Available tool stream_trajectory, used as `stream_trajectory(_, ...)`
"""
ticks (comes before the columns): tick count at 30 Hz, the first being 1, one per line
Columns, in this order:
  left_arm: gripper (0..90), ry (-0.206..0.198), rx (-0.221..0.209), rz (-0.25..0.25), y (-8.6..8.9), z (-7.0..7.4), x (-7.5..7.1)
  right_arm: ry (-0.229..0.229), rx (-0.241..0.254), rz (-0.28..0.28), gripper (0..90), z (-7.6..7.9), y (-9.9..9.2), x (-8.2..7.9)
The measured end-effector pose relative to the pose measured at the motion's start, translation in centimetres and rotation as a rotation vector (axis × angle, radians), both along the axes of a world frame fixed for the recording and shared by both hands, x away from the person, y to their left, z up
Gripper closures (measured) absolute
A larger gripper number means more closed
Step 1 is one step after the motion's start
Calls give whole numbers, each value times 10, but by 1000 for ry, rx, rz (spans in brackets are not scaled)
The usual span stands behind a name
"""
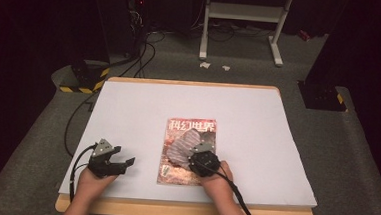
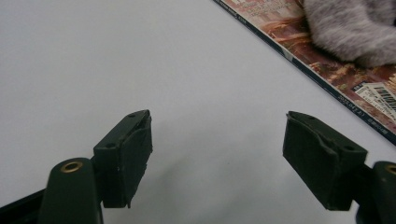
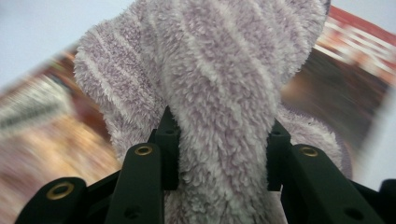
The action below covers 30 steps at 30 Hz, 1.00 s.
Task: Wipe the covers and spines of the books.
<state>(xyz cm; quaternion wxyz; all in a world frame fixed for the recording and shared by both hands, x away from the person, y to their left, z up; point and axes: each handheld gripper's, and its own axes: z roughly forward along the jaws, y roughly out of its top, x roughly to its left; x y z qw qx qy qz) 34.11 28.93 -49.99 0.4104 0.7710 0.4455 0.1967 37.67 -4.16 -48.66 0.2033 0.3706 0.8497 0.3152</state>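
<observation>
The right gripper [image 3: 219,154] clamps a fluffy, pale-lilac striped cloth [image 3: 219,84], soft and bunched, over a glossy rectangular magazine [image 1: 189,137] lying near the middle of the bench [image 1: 258,116]. Left of the magazine, well apart, the left gripper [image 2: 217,154] rests with jaws wide and empty. Smooth white bench surface lies open around the magazine.

A fuzzy cloth [image 1: 185,146] lies on a magazine [image 1: 189,129], seemingly mid-table [image 1: 128,103].
</observation>
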Motion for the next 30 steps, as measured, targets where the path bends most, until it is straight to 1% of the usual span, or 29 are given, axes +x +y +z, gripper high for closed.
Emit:
stream_trajectory(3, 243, -5, -6, 3, 1, 0, 0, 0, -1, 68, 619, -1, 29, 0)
stream_trajectory(4, 243, -5, -8, 4, 1, 0, 0, 5, 4, 83, 619, -1, 39, -1)
stream_trajectory(6, 243, -5, -10, 4, 2, 0, 1, 3, -1, 119, 620, -1, 55, -4)
stream_trajectory(7, 243, -3, -11, 3, 2, 0, 1, -5, -1, 128, 620, -2, 61, -5)
stream_trajectory(8, 243, -2, -12, 1, 2, 0, 1, -14, -12, 136, 621, -2, 65, -7)
stream_trajectory(10, 248, 0, -11, -1, 2, 0, 1, -18, -5, 136, 621, -3, 66, -7)
stream_trajectory(12, 248, -1, -17, -5, 2, 0, 1, -10, 7, 136, 621, -3, 60, -6)
stream_trajectory(13, 247, -1, -21, -5, 2, 0, 1, -8, 4, 127, 621, -3, 55, -6)
stream_trajectory(15, 248, -2, -24, -5, 2, 0, 1, -11, 0, 109, 620, -3, 41, -7)
stream_trajectory(18, 247, -3, -22, -4, 2, 1, 0, -25, 10, 50, 621, -4, 9, -9)
stream_trajectory(22, 248, -4, -21, 0, 1, 0, -1, -33, 20, -56, 621, -4, -40, -12)
stream_trajectory(24, 247, -6, -23, 1, 1, 0, -1, -33, 14, -93, 621, -3, -57, -11)
stream_trajectory(26, 248, -8, -23, 2, 0, 0, 0, -18, 9, -112, 620, -1, -64, -8)
stream_trajectory(27, 247, -9, -22, 2, 0, 0, 0, -11, 1, -115, 619, 1, -64, -5)
stream_trajectory(30, 248, -8, -18, -4, -2, 0, 1, -19, -30, -120, 618, 3, -58, 6)
